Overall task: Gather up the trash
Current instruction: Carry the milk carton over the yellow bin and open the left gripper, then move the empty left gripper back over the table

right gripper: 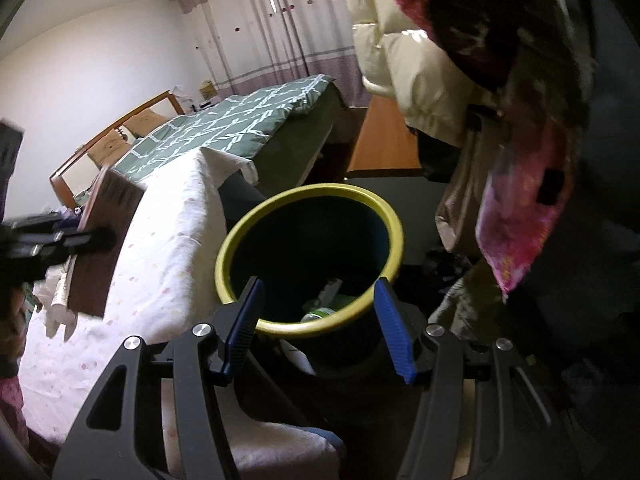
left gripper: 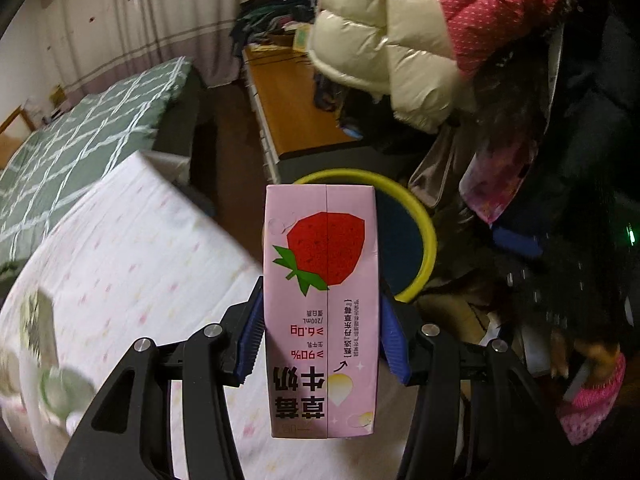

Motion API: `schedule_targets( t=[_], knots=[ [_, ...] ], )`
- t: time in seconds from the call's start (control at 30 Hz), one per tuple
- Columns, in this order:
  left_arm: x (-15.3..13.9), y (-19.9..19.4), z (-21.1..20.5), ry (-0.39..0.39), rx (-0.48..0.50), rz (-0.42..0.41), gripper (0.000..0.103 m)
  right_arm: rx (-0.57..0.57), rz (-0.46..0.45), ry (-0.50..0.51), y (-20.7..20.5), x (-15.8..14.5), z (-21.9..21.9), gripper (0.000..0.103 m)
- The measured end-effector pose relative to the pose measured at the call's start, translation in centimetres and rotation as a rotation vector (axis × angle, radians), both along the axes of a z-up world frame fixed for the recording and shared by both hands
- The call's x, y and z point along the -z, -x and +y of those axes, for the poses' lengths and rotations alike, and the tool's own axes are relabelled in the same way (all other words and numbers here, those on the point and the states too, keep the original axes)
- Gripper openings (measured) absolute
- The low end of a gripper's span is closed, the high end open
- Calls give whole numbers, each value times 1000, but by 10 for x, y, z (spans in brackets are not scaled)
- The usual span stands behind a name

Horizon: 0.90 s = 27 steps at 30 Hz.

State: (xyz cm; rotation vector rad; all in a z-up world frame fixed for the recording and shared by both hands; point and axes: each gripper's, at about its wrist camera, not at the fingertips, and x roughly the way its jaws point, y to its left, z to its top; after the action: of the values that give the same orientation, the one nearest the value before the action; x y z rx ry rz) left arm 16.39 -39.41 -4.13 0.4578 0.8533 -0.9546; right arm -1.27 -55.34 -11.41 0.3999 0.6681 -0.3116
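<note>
A pink strawberry milk carton (left gripper: 322, 312) sits upside down, clamped between blue pads. Beyond it stands a dark, yellow-rimmed bin (right gripper: 394, 216), scraps of trash (right gripper: 326, 300) inside.

My left gripper (left gripper: 322, 344) has its blue pads (left gripper: 251, 338) pressed against both sides of a pink strawberry milk carton (left gripper: 321, 308), whose print reads upside down to me. Past the carton's top edge sits the yellow-rimmed bin (left gripper: 425, 224), partly hidden behind it. A white flecked sheet (left gripper: 132, 248) spreads to the left, and a cream puffer jacket (left gripper: 384, 40) hangs above.
</note>
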Motion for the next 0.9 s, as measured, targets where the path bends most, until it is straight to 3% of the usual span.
schedule_targets(
  t=[0.3, 0.57, 0.63, 0.67, 0.7, 0.9],
  knots=[
    [26, -18, -87, -8, 52, 24, 51, 32, 15, -4, 13, 3, -7, 55],
    [67, -29, -128, -57, 53, 59, 51, 42, 31, -5, 17, 5, -10, 55],
    [75, -33, -133, -64, 40, 69, 56, 45, 33, -5, 18, 5, -11, 55],
    [78, -35, -134, -62, 30, 69, 71, 46, 34, -5, 19, 5, -9, 55],
    [79, -36, -134, -55, 22, 62, 77, 46, 35, -4, 19, 5, -9, 55],
    [64, -34, -115, -24, 1, 59, 78, 41, 34, -6, 19, 5, -8, 55]
  ],
)
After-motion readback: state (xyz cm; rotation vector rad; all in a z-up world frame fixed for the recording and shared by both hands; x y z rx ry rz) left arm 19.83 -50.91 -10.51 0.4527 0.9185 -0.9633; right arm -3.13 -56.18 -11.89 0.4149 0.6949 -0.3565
